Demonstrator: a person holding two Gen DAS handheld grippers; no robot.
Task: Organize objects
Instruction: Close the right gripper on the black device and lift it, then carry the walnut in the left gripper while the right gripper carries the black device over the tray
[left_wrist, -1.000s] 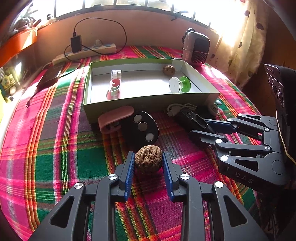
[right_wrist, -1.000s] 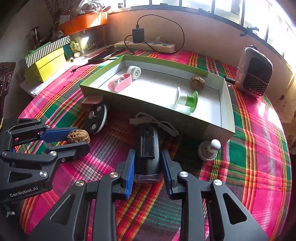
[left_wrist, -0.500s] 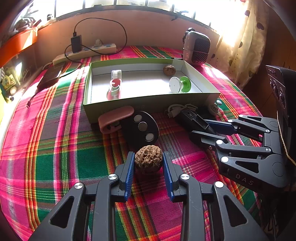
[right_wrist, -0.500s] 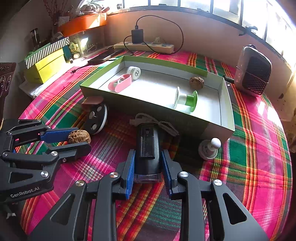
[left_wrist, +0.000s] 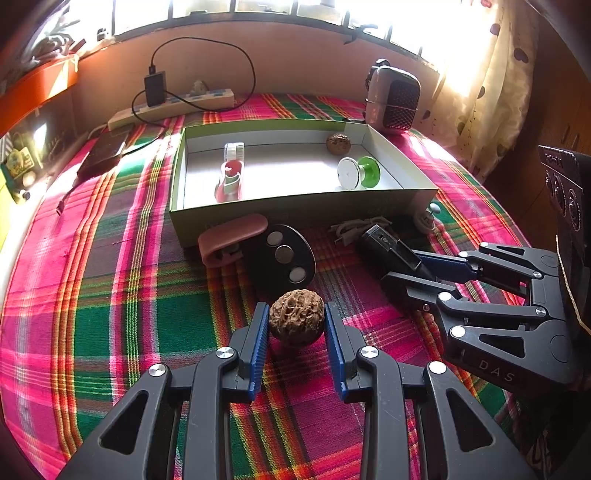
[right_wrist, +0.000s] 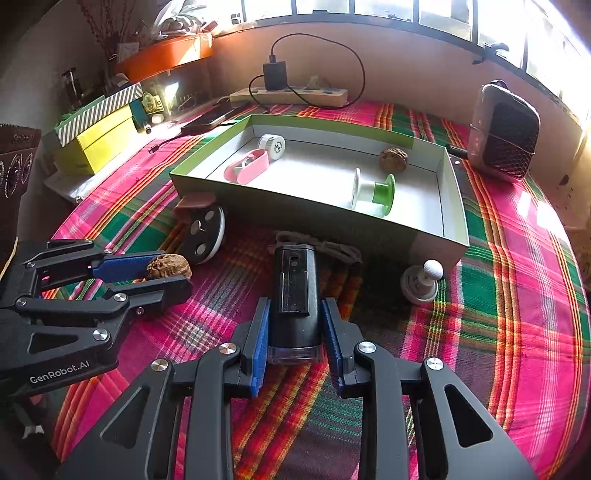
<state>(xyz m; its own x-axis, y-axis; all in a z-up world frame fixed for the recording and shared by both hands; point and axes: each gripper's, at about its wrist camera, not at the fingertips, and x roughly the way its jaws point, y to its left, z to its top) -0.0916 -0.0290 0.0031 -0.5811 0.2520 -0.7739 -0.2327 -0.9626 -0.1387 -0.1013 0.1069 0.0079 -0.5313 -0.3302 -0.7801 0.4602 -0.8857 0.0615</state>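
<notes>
Shallow green cardboard box (left_wrist: 295, 206) holding four items including one walnut, in front of it left gripper (left_wrist: 296, 325) clamped on a second wrinkled brown walnut (left_wrist: 296, 322), right gripper (right_wrist: 294, 332) clamped on one black rectangular device (right_wrist: 294, 295).

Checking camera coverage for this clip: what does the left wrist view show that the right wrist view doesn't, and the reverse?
Only the left wrist view: the spotted curtain and the dark cabinet at right.
Only the right wrist view: the yellow box, striped box and orange planter.
Both: the green box, the walnut in the left hand-held gripper, the black device in the right hand-held gripper, the power strip.
</notes>
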